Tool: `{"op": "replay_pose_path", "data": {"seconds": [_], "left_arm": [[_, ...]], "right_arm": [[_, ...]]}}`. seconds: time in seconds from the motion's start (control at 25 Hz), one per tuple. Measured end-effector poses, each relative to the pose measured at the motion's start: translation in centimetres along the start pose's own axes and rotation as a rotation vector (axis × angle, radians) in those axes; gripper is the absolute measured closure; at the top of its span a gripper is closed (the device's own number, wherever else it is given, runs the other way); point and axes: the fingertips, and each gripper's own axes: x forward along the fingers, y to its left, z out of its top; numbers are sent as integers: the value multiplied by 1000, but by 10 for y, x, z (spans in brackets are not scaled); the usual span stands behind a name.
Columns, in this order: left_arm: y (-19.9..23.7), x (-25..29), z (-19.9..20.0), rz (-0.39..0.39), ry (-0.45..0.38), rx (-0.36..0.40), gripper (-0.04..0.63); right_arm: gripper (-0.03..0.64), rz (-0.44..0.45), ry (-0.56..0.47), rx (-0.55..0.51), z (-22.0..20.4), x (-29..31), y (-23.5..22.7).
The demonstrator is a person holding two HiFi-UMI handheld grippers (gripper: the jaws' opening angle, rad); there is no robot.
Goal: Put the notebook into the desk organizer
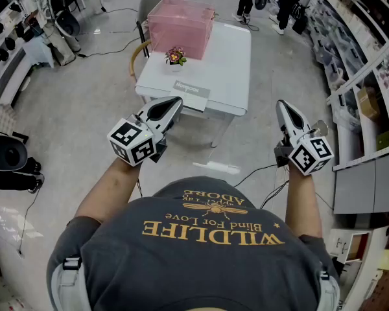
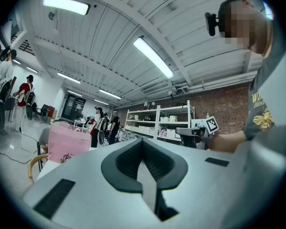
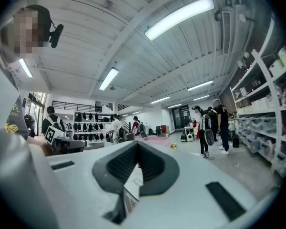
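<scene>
Jaws of the left tool (image 1: 174, 102) and the right tool (image 1: 283, 105) stood closed on nothing, both held level. Ahead of the left tool, the flat grey notebook (image 1: 190, 90) lay at the near edge of the white desk (image 1: 230, 70), with the pink translucent box-shaped organizer (image 1: 180, 23) beyond it.

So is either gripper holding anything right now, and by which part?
Nothing is held: the left gripper and the right gripper both have their jaws together with nothing between them.

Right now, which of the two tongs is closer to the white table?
The left tongs: in the head view their tip overlaps the table; the right tongs point over floor beside it.
</scene>
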Motion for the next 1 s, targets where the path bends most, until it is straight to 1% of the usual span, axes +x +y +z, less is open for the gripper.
{"op": "replay_pose_path", "data": {"seconds": [0.4, 0.6, 0.72, 0.8, 0.84, 0.88, 0.96, 1.0], "left_arm": [[-9, 1, 6, -17, -2, 15, 598], [-14, 5, 5, -26, 2, 14, 598], [-19, 10, 5, -24, -1, 14, 597], [-24, 17, 3, -34, 10, 18, 598], [-28, 22, 2, -48, 22, 16, 428], [-32, 27, 1, -58, 34, 15, 317], [-39, 36, 1, -58, 46, 17, 256], [-43, 41, 1, -54, 46, 20, 239]], "right_arm": [[618, -22, 5, -6, 0, -9, -2], [618, -34, 17, -26, -2, -16, -4], [617, -41, 8, -26, -2, -23, -8], [617, -46, -4, -20, -1, -29, -13], [617, -48, -9, -17, 0, -32, -17], [617, -49, -13, -14, 1, -36, -20], [617, -48, -19, -11, 4, -44, -29], [617, -46, -21, -11, 5, -49, -33]]}}
